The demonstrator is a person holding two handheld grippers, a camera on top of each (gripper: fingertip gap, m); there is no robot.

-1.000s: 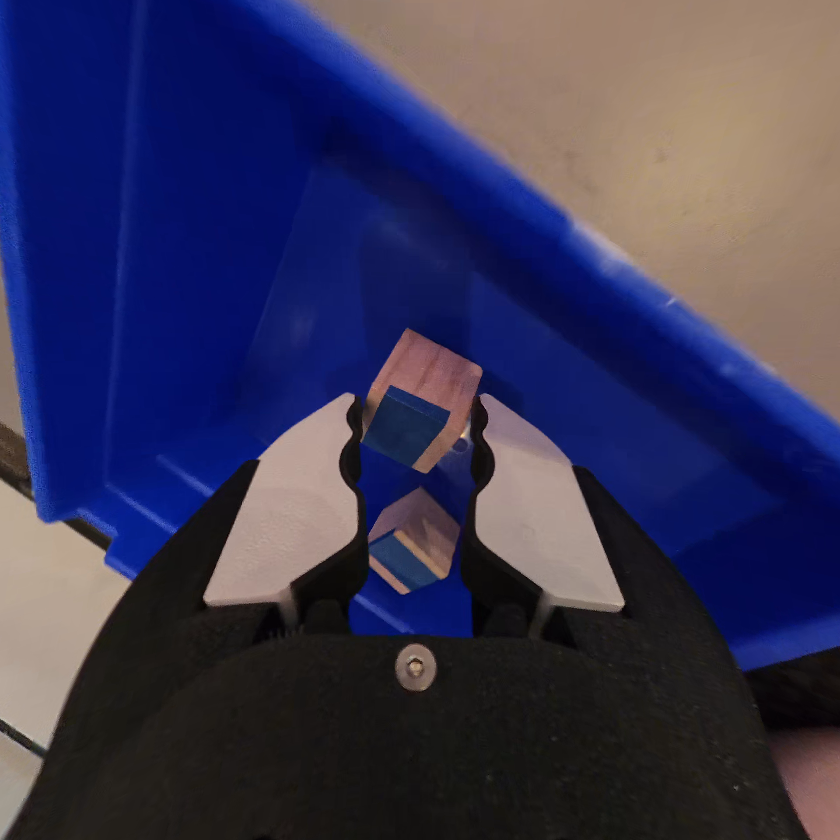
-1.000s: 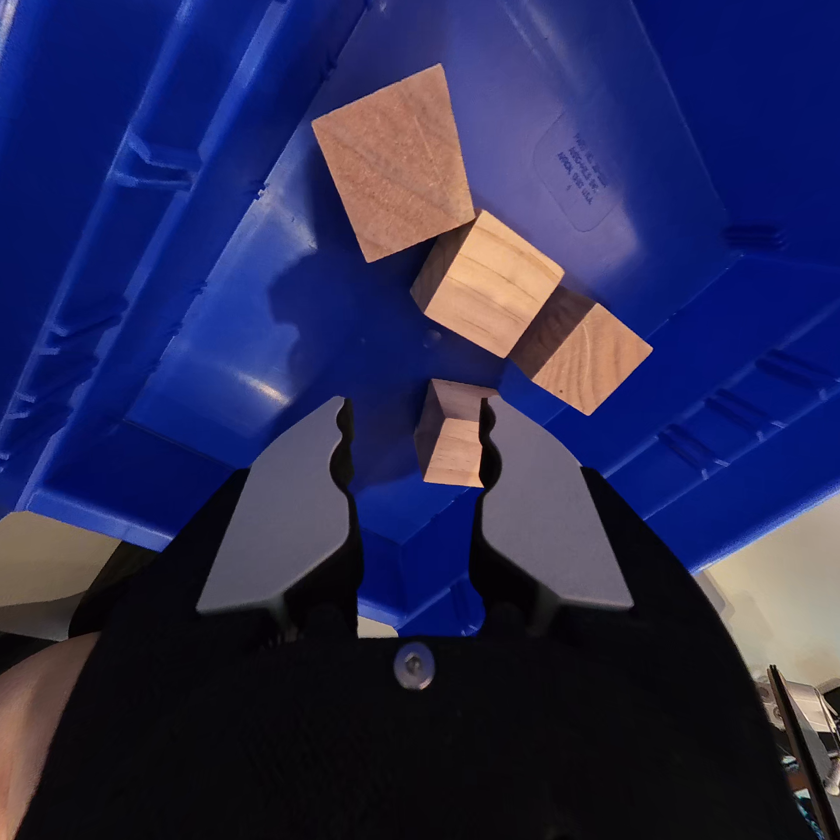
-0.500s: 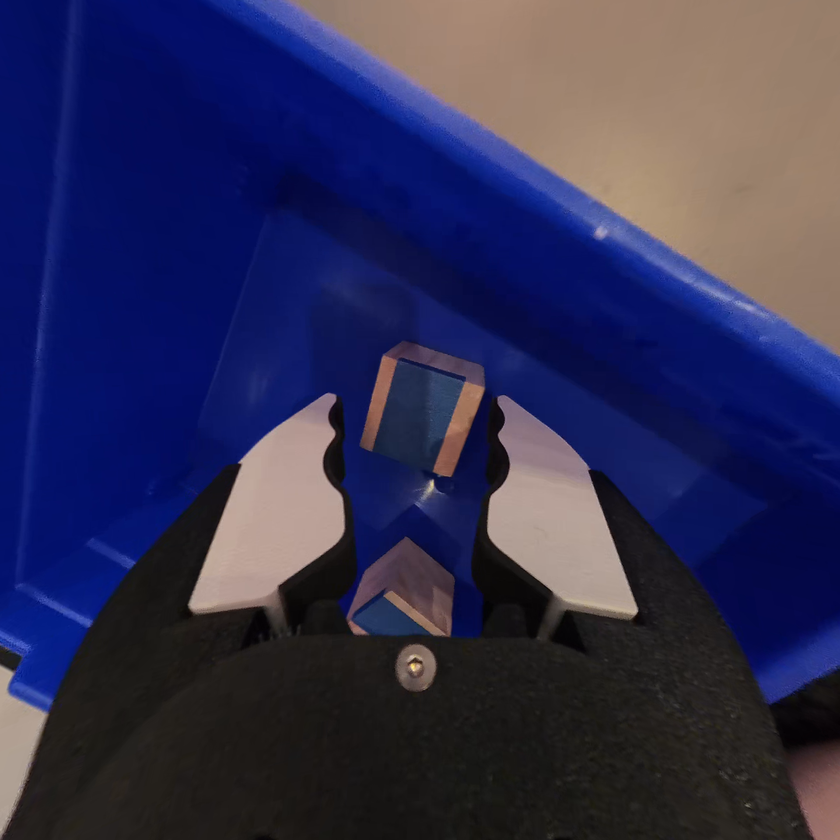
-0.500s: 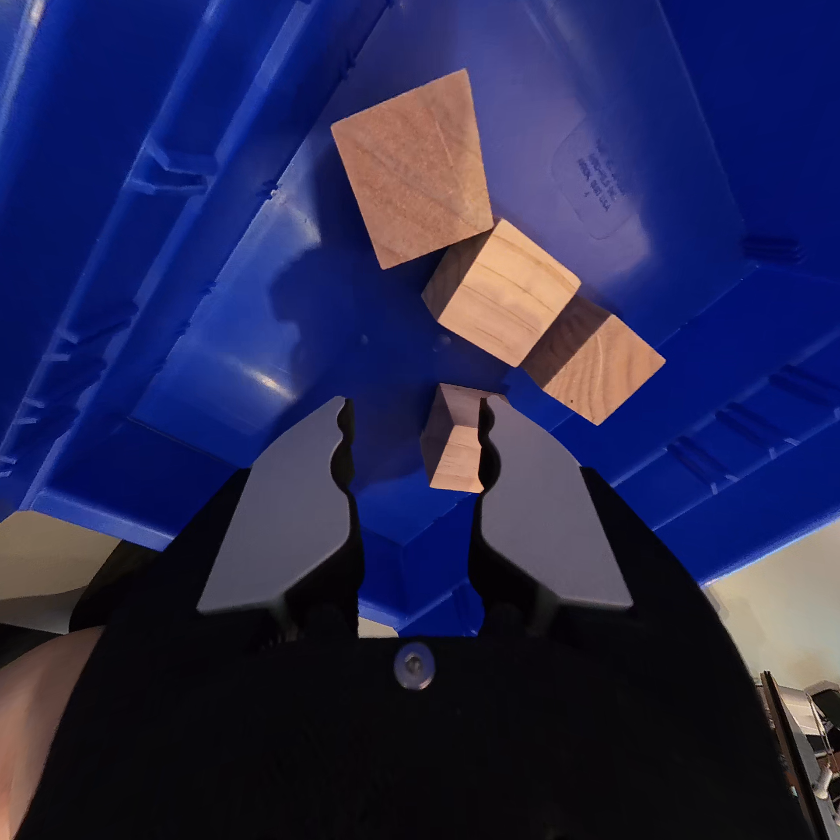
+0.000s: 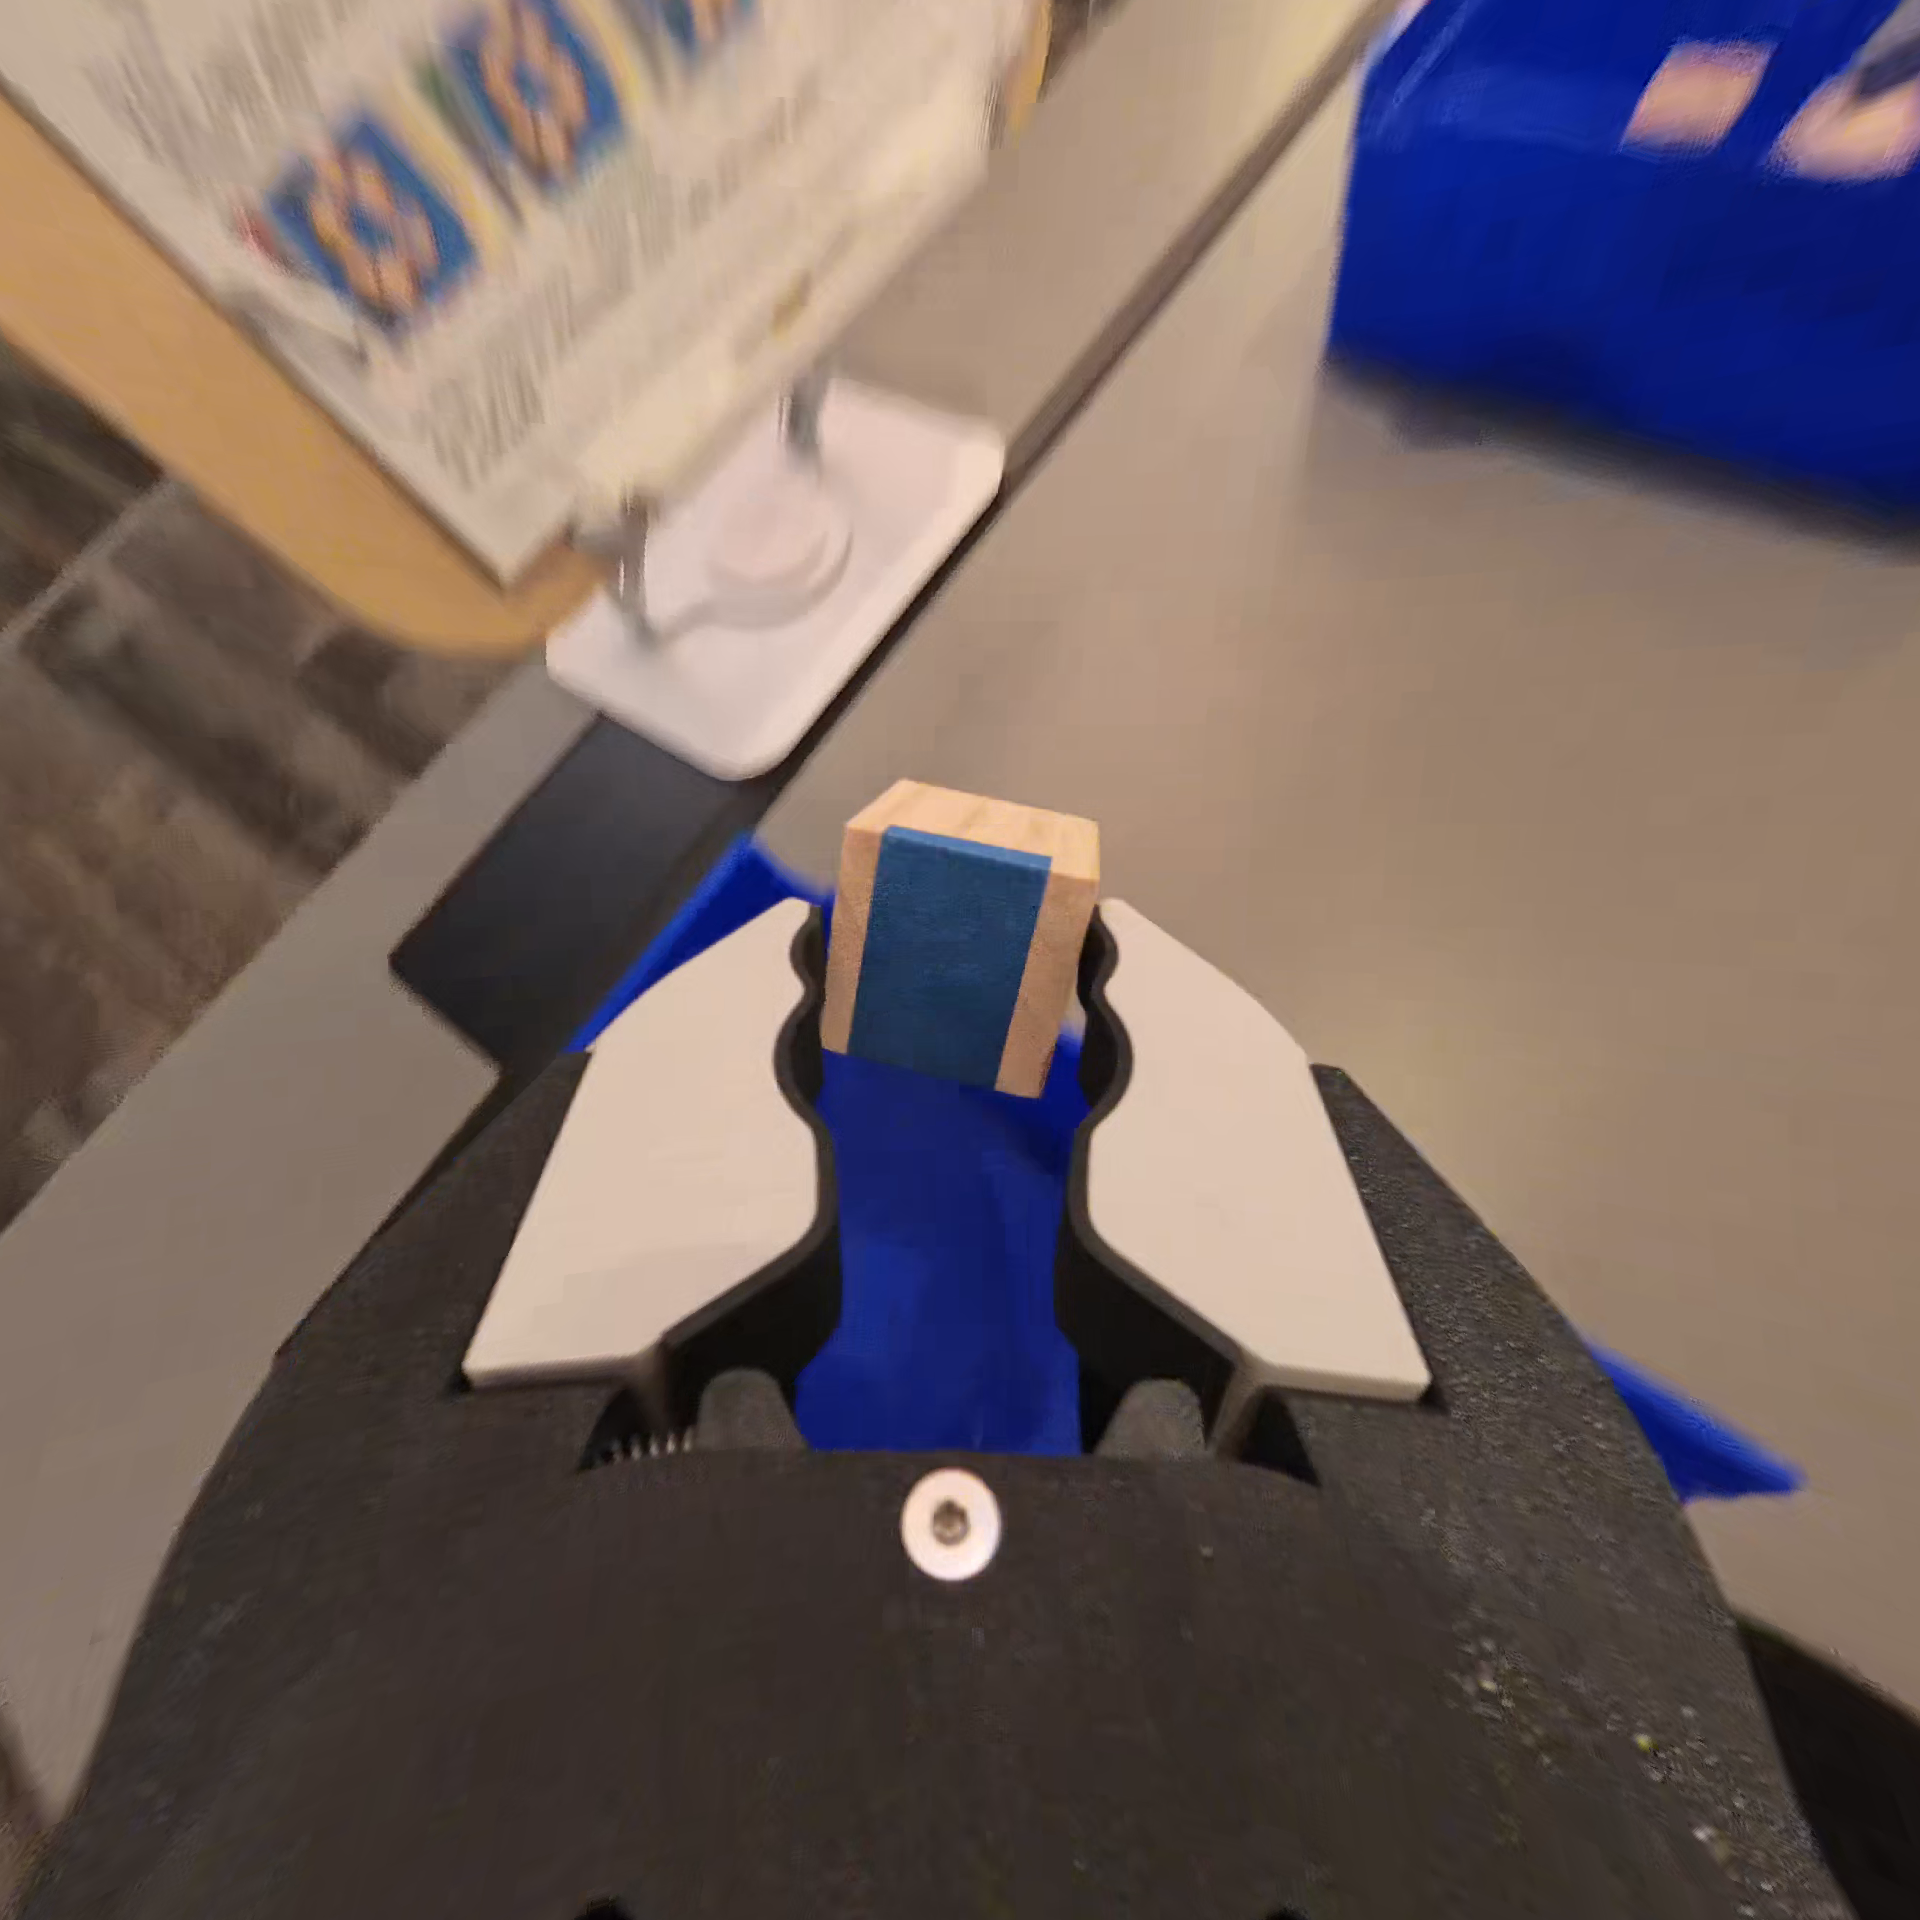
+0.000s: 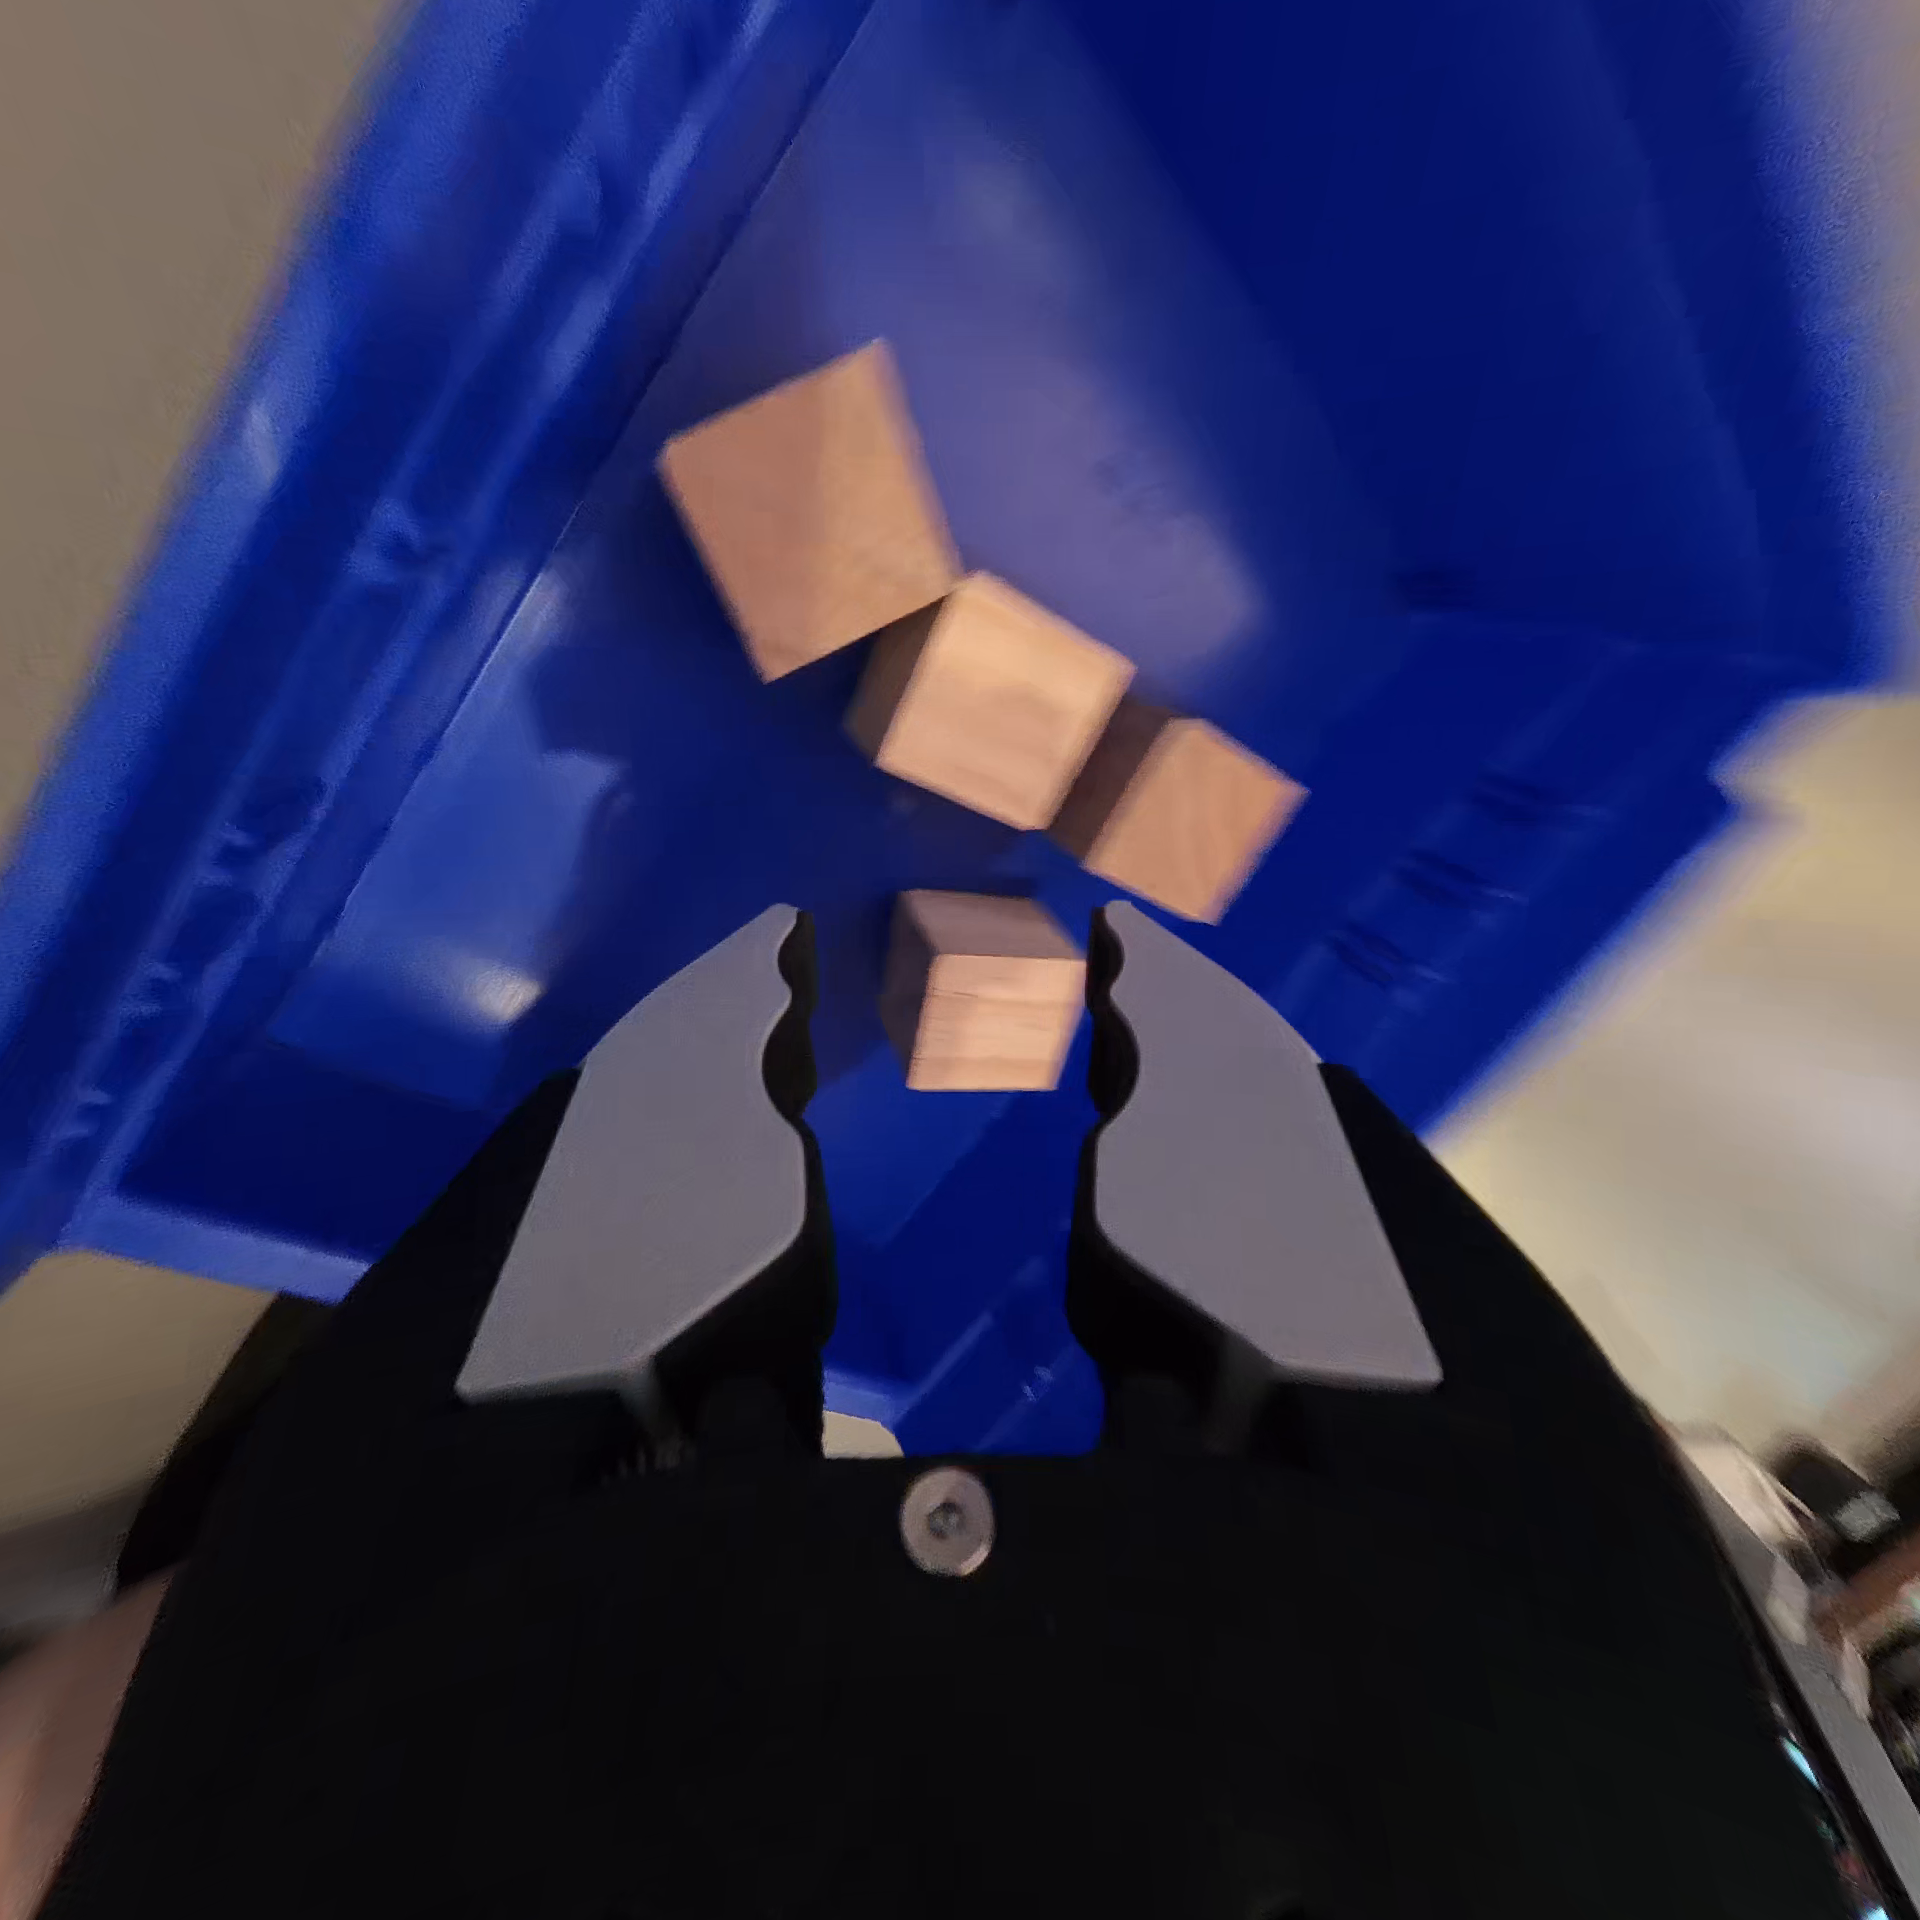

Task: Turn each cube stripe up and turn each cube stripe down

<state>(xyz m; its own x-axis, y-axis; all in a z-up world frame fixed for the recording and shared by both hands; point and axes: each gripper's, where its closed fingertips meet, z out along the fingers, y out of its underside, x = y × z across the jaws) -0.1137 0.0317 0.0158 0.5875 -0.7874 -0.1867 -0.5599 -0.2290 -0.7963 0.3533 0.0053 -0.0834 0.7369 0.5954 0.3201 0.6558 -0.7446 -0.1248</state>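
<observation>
Cube [image 5: 958, 948] with a broad blue stripe [image 5: 948, 951] sits clamped between the pale fingers [image 5: 665, 1143] of the left gripper [image 5: 951, 987], both pads pressed against its bare wood sides, the striped face turned toward the camera and a plain wood face on top. It is lifted clear above the near blue bin [image 5: 935, 1247], a patch of which shows under the cube and between the fingers, with a corner poking out on either side of the gripper. Past that bin lies a grey table [image 5: 1455, 831]; at the table's far left edge stands a white base [image 5: 810, 582] carrying a blurred printed sign [image 5: 499, 208], and a second blue bin [image 5: 1621, 260] sits well apart at the far right (too smeared to read its contents). In the right wrist view the right gripper [image 6: 951, 997] hangs over the floor of a blue bin [image 6: 520, 727] with its fingers [image 6: 675, 1143] standing moderately apart; a plain wooden cube [image 6: 987, 1003] lies between them, close against the right pad but with a clear gap of bin floor on the left side, so it is not gripped. Just beyond it on the bin floor three more plain cubes [image 6: 987, 707] run in a diagonal chain, corner touching corner, none showing a stripe from this angle. The whole view is motion-blurred.
</observation>
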